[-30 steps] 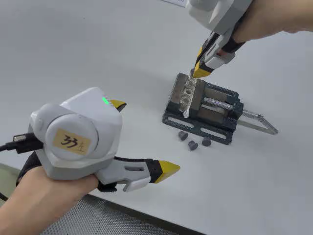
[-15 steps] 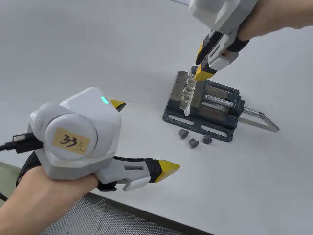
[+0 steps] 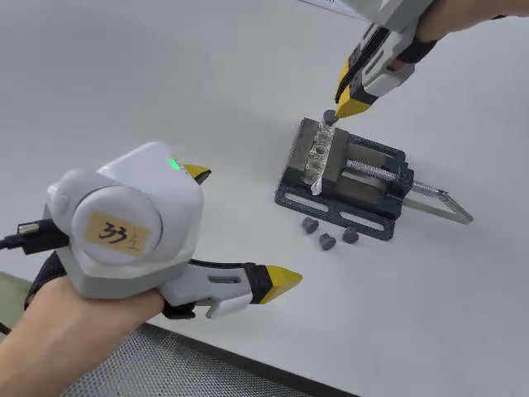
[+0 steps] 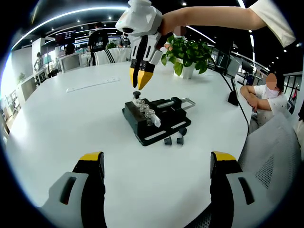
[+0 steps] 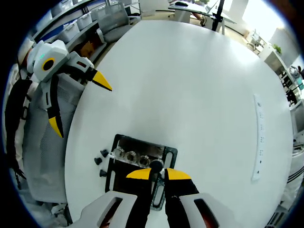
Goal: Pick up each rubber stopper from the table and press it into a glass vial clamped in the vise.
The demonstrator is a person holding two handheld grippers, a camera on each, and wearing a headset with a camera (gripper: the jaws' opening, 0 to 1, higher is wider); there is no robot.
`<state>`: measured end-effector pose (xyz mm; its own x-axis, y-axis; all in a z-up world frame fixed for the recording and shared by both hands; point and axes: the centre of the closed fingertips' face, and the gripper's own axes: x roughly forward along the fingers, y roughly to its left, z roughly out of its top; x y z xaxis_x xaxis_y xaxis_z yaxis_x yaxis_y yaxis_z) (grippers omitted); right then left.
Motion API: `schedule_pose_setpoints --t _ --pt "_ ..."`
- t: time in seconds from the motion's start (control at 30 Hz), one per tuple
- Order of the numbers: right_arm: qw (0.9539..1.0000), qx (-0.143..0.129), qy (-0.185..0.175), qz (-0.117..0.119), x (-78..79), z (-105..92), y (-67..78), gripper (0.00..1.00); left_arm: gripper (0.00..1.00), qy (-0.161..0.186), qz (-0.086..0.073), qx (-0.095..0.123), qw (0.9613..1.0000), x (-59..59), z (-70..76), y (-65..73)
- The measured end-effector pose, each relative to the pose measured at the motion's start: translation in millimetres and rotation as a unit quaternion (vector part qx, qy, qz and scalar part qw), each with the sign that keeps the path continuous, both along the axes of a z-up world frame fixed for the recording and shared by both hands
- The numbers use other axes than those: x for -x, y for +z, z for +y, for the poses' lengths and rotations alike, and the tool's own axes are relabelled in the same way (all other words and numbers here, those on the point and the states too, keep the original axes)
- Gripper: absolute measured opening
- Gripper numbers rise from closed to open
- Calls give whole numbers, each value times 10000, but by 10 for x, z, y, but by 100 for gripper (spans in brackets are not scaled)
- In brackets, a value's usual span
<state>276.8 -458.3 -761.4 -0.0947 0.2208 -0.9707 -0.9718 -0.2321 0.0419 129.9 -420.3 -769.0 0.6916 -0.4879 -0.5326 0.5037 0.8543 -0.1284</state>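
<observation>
Now that the right gripper has lifted clear, jaws together on nothing, a dark grey rubber stopper caps the end clear glass vial in the black bench vise. Three loose stoppers await on the white table. The left gripper idles, jaws spread.

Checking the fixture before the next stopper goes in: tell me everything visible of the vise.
The vise is a dark, metal-looking bench vise lying flat on the white table. Its jaws clamp a row of clear glass vials upright; the end one bears a dark stopper, with the right gripper just above. It has a slotted base plate, a bright screw and a thin handle pointing away from the vials. Three loose stoppers lie beside its base, apart from it.
</observation>
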Motion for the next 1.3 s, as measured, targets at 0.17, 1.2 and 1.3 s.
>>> schedule_pose_setpoints --t 0.17,1.2,1.3 --pt "9999 6 -32 116 31 11 -15 2 91 14 8 2 10000 1 10 -7" --pt "9998 175 56 112 64 -7 -58 0 91 25 64 -1 10000 16 3 -40" --pt "9997 193 85 77 62 -2 -65 0 91 22 64 2 10000 16 -3 -39"
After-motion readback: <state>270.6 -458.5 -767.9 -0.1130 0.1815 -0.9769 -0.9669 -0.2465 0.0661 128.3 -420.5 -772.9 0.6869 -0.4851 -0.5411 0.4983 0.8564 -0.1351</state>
